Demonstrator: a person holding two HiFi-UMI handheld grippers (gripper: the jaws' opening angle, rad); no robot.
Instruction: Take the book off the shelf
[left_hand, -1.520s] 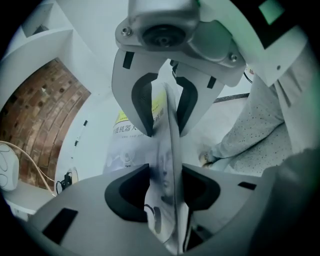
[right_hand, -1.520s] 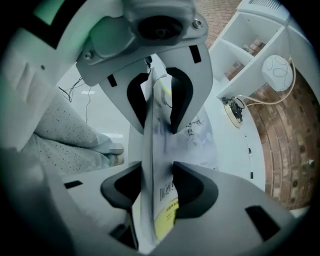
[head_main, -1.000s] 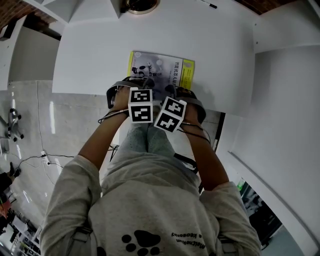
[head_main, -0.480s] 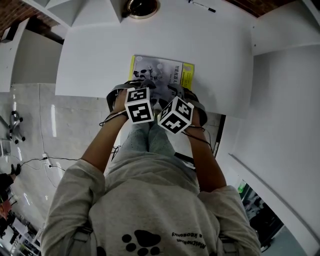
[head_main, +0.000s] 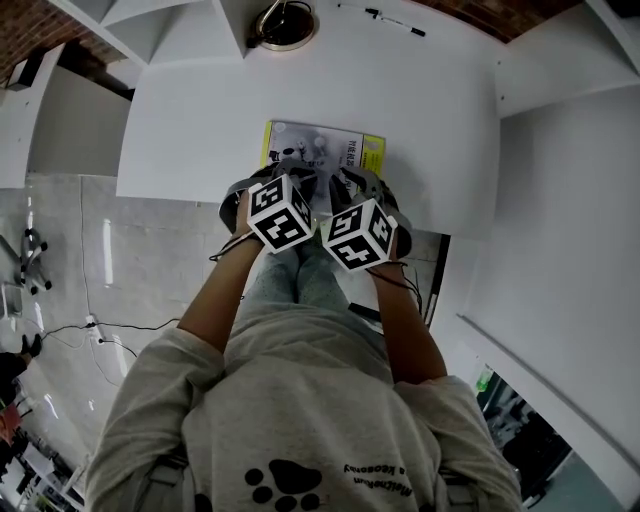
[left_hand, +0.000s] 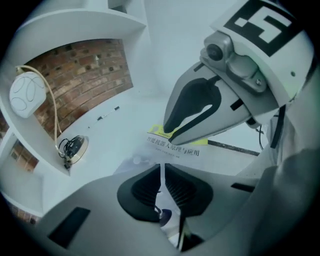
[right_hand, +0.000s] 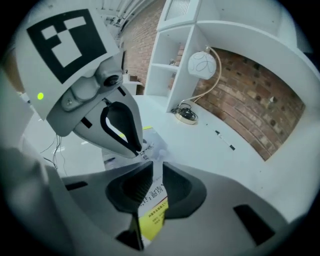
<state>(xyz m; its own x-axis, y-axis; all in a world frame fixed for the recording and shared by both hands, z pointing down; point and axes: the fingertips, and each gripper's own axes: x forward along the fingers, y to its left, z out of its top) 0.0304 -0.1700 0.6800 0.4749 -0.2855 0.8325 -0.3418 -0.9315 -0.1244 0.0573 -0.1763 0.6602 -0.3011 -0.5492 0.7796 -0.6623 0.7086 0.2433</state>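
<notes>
Head view: the book (head_main: 325, 150) lies flat near the front edge of the white shelf (head_main: 190, 110), with the left gripper (head_main: 283, 180) and right gripper (head_main: 352, 186) side by side at its near edge, which may be slightly raised. Left gripper view: the jaws have just been closing and now pinch the book's thin edge. Right gripper view: much the same, with jaws just drawn in and clamped on the yellow-and-white cover.

We find the book (head_main: 322, 150) at the near edge of the table (head_main: 200, 120), left gripper (left_hand: 161, 186) beside right gripper (right_hand: 152, 186) on its near end.
</notes>
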